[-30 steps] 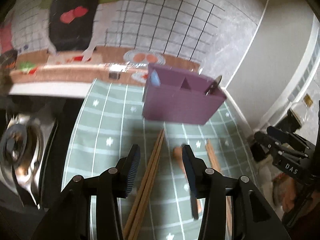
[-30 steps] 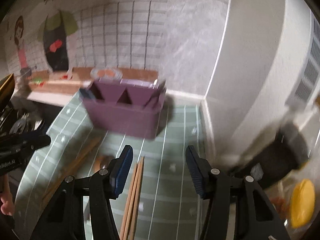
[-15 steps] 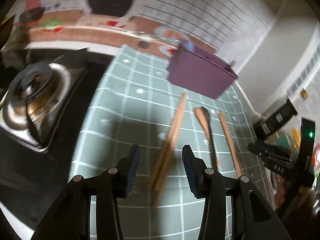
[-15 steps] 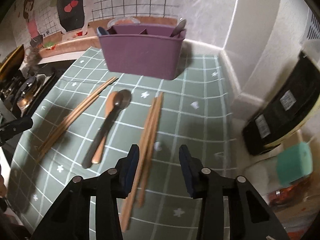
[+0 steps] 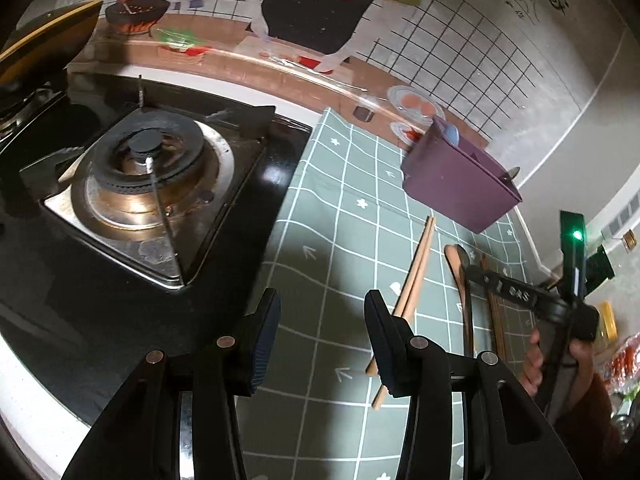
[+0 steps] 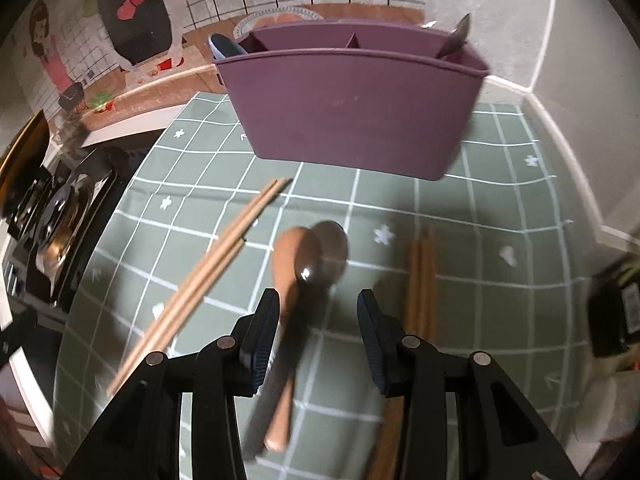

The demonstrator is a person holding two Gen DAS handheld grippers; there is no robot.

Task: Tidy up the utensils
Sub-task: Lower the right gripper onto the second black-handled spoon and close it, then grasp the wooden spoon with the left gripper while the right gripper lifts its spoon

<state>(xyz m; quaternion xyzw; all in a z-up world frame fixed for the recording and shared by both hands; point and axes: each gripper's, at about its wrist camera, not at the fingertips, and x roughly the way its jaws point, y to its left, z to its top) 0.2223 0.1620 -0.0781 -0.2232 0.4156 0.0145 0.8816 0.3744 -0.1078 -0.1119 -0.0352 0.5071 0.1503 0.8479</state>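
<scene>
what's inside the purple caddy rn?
Purple caddy: a metal spoon sticks out of the right compartment, and a blue utensil out of the left end. Its walls hide whatever sits lower down.

"DAS" on right gripper (image 5: 516, 292)

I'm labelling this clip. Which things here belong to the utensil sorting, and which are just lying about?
Job:
purple holder
left chopsticks
right chopsticks
wooden spoon
metal spoon

Lying about:
gas stove
checked mat
</scene>
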